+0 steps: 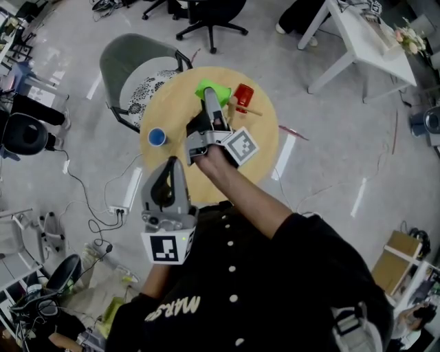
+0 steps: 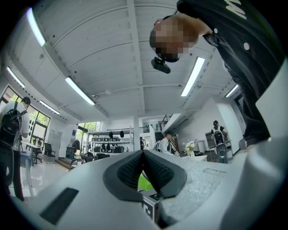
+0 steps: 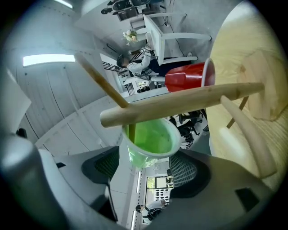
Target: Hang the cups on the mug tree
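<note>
On the round wooden table (image 1: 172, 103) stands the wooden mug tree (image 3: 180, 105), also seen in the head view as the mug tree (image 1: 240, 108). A red cup (image 3: 186, 76) hangs on its far side, and the head view shows that red cup (image 1: 243, 94) too. A green cup (image 3: 150, 140) hangs over a thin peg, mouth toward the camera. My right gripper (image 3: 148, 168) is open around the green cup (image 1: 206, 88), with a gap at the left pad. A blue cup (image 1: 157, 137) stands at the table's left. My left gripper (image 1: 172, 165) is shut and empty near my body.
A grey chair (image 1: 130, 69) stands at the table's far left. Beyond it are a black office chair (image 1: 206, 20) and a white table (image 1: 357, 41). Cables and a power strip (image 1: 117, 206) lie on the floor at the left. People stand far off in the left gripper view.
</note>
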The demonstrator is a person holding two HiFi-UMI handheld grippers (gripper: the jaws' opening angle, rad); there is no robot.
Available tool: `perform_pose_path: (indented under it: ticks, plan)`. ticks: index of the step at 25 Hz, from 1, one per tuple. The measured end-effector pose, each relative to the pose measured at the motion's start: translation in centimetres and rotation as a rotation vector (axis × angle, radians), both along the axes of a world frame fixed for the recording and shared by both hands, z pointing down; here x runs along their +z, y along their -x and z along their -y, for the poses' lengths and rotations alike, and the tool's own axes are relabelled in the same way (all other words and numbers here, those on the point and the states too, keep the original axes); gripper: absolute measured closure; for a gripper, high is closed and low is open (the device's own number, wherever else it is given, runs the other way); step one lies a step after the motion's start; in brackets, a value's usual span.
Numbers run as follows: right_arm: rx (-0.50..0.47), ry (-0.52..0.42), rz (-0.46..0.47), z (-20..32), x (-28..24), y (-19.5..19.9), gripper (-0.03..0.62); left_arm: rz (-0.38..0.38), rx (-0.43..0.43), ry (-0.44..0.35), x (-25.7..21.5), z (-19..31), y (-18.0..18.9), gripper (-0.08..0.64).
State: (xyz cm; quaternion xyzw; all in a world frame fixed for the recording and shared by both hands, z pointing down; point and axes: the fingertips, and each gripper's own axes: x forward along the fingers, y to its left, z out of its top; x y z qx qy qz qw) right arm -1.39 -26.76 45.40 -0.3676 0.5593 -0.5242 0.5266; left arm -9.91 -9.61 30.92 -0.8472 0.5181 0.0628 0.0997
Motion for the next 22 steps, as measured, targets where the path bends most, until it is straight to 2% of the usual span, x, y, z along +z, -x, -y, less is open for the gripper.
perform_pose_path:
  ticks: [3, 5, 7, 9, 10, 12, 14, 16, 19, 22]
  plan:
    - [-0.033, 0.0, -0.038, -0.7, 0.2, 0.6, 0.241, 0.001, -0.005, -0.001, -0.1, -0.1, -0.2, 0.566]
    - [-0.074, -0.008, -0.112, -1.2, 0.5, 1.5, 0.238, 0.001, -0.01, -0.006, -0.1, -0.2, -0.2, 0.566]
    - [-0.144, -0.081, -0.211, -1.9, -0.5, 3.6, 0.241, -0.008, -0.02, -0.011, -0.3, -0.3, 0.1, 0.566]
    - [-0.255, -0.158, -0.305, -3.4, -1.4, 6.8, 0.242, -0.015, -0.036, -0.015, -0.5, -0.4, 0.4, 0.566]
    - [-0.323, -0.153, -0.381, -4.4, -0.5, 8.4, 0.244, -0.014, -0.045, -0.015, -0.5, -0.4, 0.5, 0.566]
    - [-0.449, -0.131, -0.607, -6.6, 2.6, 10.7, 0.244, -0.016, -0.061, -0.005, -0.4, -0.5, 0.9, 0.566]
    - [-0.534, -0.172, -0.82, -8.0, 5.0, 12.4, 0.244, -0.017, -0.078, 0.005, 0.0, -0.5, 1.6, 0.566]
    - [-0.588, -0.238, -0.991, -8.7, 6.9, 13.9, 0.232, -0.015, -0.1, 0.013, 0.7, -0.5, 2.7, 0.566]
    - [-0.655, -0.323, -1.195, -9.4, 9.6, 15.7, 0.222, -0.023, -0.139, 0.03, 1.8, -0.3, 4.5, 0.566]
    - [-0.754, -0.366, -1.325, -10.1, 12.5, 18.0, 0.215, -0.025, -0.168, 0.05, 3.2, 0.0, 6.6, 0.566]
